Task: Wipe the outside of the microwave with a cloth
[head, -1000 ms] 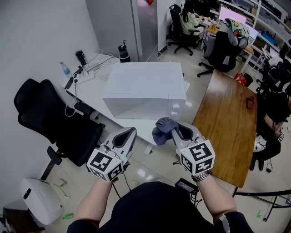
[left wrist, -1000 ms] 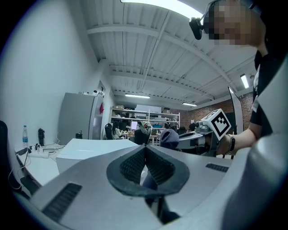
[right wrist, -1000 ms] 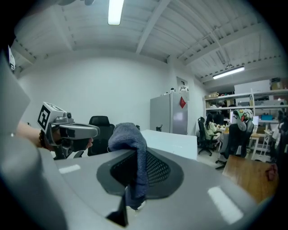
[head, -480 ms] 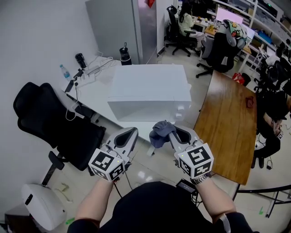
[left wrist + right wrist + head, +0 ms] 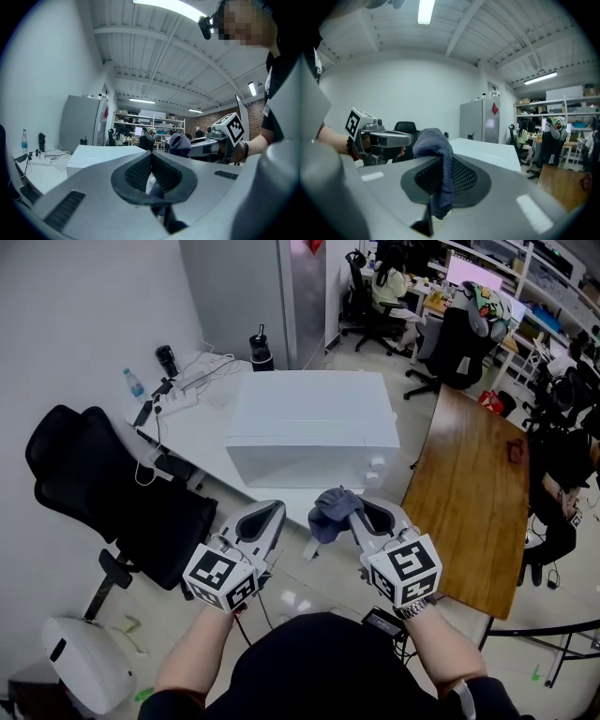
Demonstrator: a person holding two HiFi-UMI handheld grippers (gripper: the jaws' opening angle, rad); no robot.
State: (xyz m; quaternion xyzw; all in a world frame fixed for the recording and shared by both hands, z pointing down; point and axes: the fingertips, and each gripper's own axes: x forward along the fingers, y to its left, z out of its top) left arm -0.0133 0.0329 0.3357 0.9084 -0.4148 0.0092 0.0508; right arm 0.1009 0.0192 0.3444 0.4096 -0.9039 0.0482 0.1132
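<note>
Right gripper (image 5: 352,512) fingers pinched cloth (image 5: 330,505) near microwave (image 5: 309,413) front, ready for wiping; left gripper (image 5: 271,514) fingers pressed together, empty

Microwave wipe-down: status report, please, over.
Right gripper shut on crumpled grey cloth. Left gripper shut, empty. White boxy microwave ahead, not yet reached. Nothing between.

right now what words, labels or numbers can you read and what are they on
No readable text anywhere.
Cubes on left gripper and right gripper: square black-and-white marker patterns, no words.
Red diamond sign on refrigerator: too small to read.
Water bottle label: too small to read.
Microwave: no print visible.
</note>
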